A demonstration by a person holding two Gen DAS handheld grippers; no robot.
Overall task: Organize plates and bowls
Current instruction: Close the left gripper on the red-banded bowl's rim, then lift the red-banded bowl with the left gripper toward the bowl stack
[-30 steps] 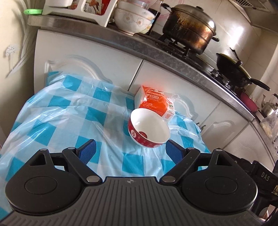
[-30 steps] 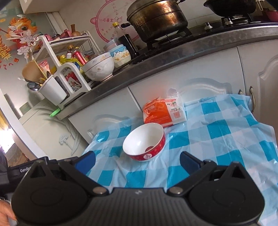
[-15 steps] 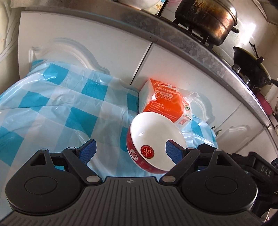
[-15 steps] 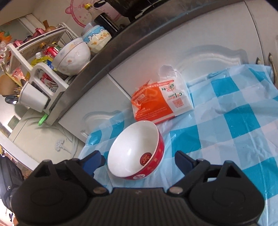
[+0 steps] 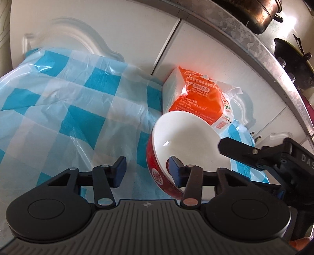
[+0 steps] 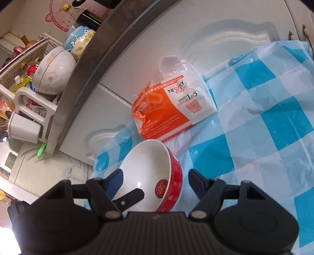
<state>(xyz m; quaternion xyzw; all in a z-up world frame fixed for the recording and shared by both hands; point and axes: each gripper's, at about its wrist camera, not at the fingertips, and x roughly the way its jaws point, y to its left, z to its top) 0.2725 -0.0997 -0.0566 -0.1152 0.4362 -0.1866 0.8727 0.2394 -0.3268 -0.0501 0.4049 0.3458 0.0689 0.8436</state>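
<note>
A red bowl with a white inside [image 5: 184, 141] sits on the blue-and-white checked tablecloth [image 5: 78, 109]; it also shows in the right wrist view [image 6: 151, 172]. My left gripper [image 5: 147, 169] is open, its right finger inside the bowl and its left finger outside, so the near rim lies between them. My right gripper [image 6: 157, 180] is open around the bowl's other side, one finger on either side of its right rim. The right gripper's finger shows in the left wrist view [image 5: 241, 150].
An orange and white packet [image 5: 198, 100] lies just behind the bowl against white cabinet doors [image 5: 121, 29]. Above, the counter edge [image 6: 109, 58] carries a rack with patterned bowls [image 6: 53, 72]. A pot [image 5: 257, 13] and pan [image 5: 292, 58] stand on the stove.
Both grippers have moved down and in toward the bowl. The left jaws have narrowed and now straddle its near rim; the right gripper's fingers now flank its other side.
</note>
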